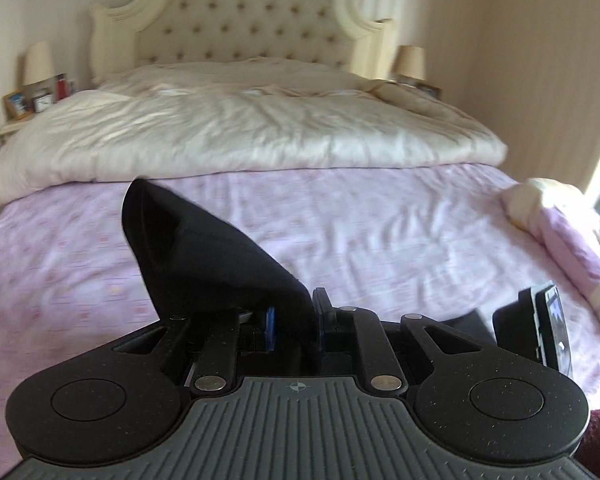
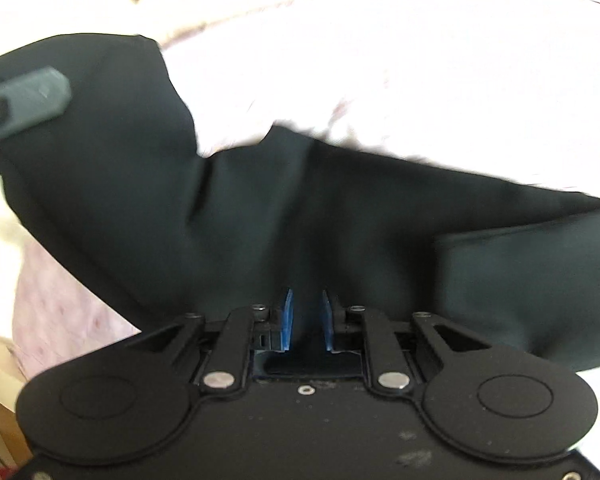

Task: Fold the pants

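Both claws pinch the black pants (image 2: 260, 208), left claw (image 1: 294, 320) and right claw (image 2: 306, 320) side by side, cloth spanning crosswise above the bed (image 1: 380, 232).

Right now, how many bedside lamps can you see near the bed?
2. One lamp stands on the nightstand left of the tufted headboard, beside small framed items. The other lamp stands right of the headboard. Only their shades show.

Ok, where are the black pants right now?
The black pants are pinched in both grippers over the pink bedsheet: the left gripper lifts one bunched end, the right gripper grips the rest draped across its view.
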Action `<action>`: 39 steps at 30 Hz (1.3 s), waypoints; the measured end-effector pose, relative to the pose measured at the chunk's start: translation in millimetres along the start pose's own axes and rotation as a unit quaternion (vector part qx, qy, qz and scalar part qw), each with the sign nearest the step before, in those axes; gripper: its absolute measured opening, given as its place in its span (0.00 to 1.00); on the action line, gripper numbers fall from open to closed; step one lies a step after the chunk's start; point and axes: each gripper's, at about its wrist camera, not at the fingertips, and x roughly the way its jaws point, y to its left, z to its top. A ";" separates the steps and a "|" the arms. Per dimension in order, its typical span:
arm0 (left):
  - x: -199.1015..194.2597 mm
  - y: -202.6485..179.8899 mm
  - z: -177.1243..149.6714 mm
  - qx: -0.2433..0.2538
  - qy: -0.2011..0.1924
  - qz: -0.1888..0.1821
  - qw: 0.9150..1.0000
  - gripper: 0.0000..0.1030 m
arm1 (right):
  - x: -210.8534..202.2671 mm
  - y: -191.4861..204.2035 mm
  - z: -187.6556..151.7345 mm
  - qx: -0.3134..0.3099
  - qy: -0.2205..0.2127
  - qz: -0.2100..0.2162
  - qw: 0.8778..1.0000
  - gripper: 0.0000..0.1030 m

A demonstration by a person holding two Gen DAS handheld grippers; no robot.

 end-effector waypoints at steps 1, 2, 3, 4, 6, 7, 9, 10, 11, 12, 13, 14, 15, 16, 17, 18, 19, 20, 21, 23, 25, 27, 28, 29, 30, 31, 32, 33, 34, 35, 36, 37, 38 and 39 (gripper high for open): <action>7.8 -15.9 -0.3 0.005 0.004 -0.010 1.000 0.17 | -11.4 -13.8 0.0 0.008 -0.008 -0.004 1.000 0.18; 18.1 -32.0 -1.5 0.010 0.009 -0.019 1.000 0.17 | -21.6 -28.3 -0.3 0.016 -0.015 -0.010 1.000 0.19; 31.7 -48.2 -4.0 0.012 0.020 -0.029 0.999 0.17 | -31.2 -43.7 -1.0 0.024 -0.021 -0.017 0.999 0.20; 44.3 -61.1 -8.3 0.010 0.036 -0.037 0.999 0.18 | -40.1 -60.4 -2.0 0.033 -0.024 -0.026 0.999 0.20; 74.0 -85.6 -17.7 0.007 0.068 -0.047 0.997 0.19 | -53.8 -93.1 -5.2 0.049 -0.025 -0.045 0.997 0.21; 88.3 -97.2 -22.3 0.011 0.084 -0.051 0.995 0.19 | -58.9 -109.8 -7.4 0.056 -0.022 -0.055 0.997 0.22; 109.5 -119.4 -30.0 0.025 0.107 -0.062 0.992 0.21 | -66.3 -139.9 -11.6 0.063 -0.012 -0.078 0.995 0.23; 114.8 -128.6 -32.2 0.030 0.110 -0.067 0.991 0.21 | -70.5 -153.6 -14.0 0.064 -0.008 -0.088 0.994 0.23; 114.1 -136.1 -31.7 0.035 0.110 -0.071 0.991 0.21 | -74.5 -165.1 -15.6 0.065 -0.006 -0.096 0.993 0.23; 114.4 -141.5 -30.7 0.038 0.107 -0.073 0.991 0.21 | -78.9 -174.9 -16.6 0.065 -0.005 -0.102 0.993 0.24; 112.3 -144.9 -28.4 0.038 0.103 -0.072 0.991 0.21 | -82.5 -183.8 -15.3 0.065 -0.008 -0.104 0.992 0.28; 108.6 -146.3 -25.1 0.037 0.100 -0.067 0.992 0.22 | -87.8 -190.3 -14.6 0.064 -0.015 -0.104 0.992 0.34; 107.5 -146.2 -25.1 0.032 0.100 -0.060 0.993 0.22 | -93.5 -195.2 -14.7 0.063 -0.026 -0.098 0.993 0.37; 104.5 -143.1 -24.5 0.025 0.101 -0.051 0.993 0.22 | -97.8 -199.8 -11.9 0.061 -0.039 -0.088 0.993 0.42; 102.2 -141.2 -26.3 0.017 0.104 -0.038 0.994 0.23 | -99.3 -202.6 -6.6 0.058 -0.050 -0.075 0.994 0.43; 101.4 -137.7 -27.6 0.010 0.111 -0.023 0.993 0.23 | -97.4 -202.8 -2.0 0.052 -0.056 -0.061 0.995 0.44; 101.4 -134.2 -28.2 0.003 0.123 -0.005 0.992 0.23 | -92.7 -204.1 6.2 0.044 -0.056 -0.048 0.996 0.46; 99.8 -128.1 -30.3 -0.003 0.135 0.015 0.991 0.23 | -89.5 -203.4 11.1 0.036 -0.053 -0.038 0.997 0.46; 98.6 -121.2 -32.9 -0.013 0.146 0.035 0.989 0.23 | -86.0 -202.5 17.5 0.028 -0.051 -0.029 0.998 0.47; 93.2 -104.6 -37.3 -0.041 0.163 0.067 0.983 0.23 | -72.3 -197.5 31.7 0.010 -0.045 -0.011 0.999 0.50; 86.1 -85.7 -40.0 -0.073 0.178 0.095 0.977 0.23 | -57.6 -193.1 44.4 -0.005 -0.032 0.003 0.999 0.51; 76.9 -67.6 -42.7 -0.101 0.187 0.118 0.970 0.23 | -45.8 -186.9 59.4 -0.015 -0.021 0.012 1.000 0.52; 72.3 -59.3 -44.7 -0.114 0.189 0.128 0.967 0.23 | -38.2 -185.3 64.0 -0.018 -0.014 0.017 1.000 0.53; 67.7 -51.5 -46.5 -0.124 0.191 0.136 0.964 0.23 | -29.4 -184.2 68.6 -0.018 -0.005 0.020 1.000 0.53; 63.8 -44.3 -48.8 -0.134 0.193 0.142 0.962 0.23 | -18.0 -183.2 74.9 -0.019 0.003 0.019 1.000 0.53; 60.2 -37.9 -51.1 -0.141 0.195 0.147 0.959 0.23 | -7.6 -181.4 78.4 -0.022 0.010 0.016 1.000 0.53; 56.9 -32.6 -53.3 -0.147 0.197 0.151 0.958 0.23 | -1.2 -180.7 80.2 -0.024 0.017 0.015 0.999 0.53; 53.4 -28.7 -54.5 -0.150 0.198 0.153 0.957 0.23 | 5.4 -180.7 81.8 -0.023 0.025 0.017 0.999 0.53; 50.8 -25.0 -56.1 -0.154 0.199 0.154 0.956 0.23 | 12.0 -180.5 83.9 -0.019 0.033 0.022 0.999 0.54; 48.6 -21.8 -57.8 -0.159 0.199 0.154 0.955 0.23 | 17.2 -181.3 85.2 -0.014 0.039 0.029 0.999 0.55; 47.3 -18.8 -59.1 -0.165 0.199 0.153 0.954 0.23 | 21.8 -181.1 87.3 -0.008 0.044 0.036 0.998 0.55; 47.7 -16.5 -60.2 -0.170 0.200 0.152 0.953 0.23 | 26.5 -180.4 89.6 -0.003 0.051 0.042 0.998 0.51; 47.7 -14.4 -60.8 -0.173 0.202 0.151 0.952 0.23 | 29.9 -179.1 91.4 0.002 0.055 0.045 0.997 0.45; 48.1 -12.9 -61.3 -0.174 0.203 0.150 0.952 0.23 | 30.8 -177.1 93.3 0.004 0.054 0.039 0.998 0.36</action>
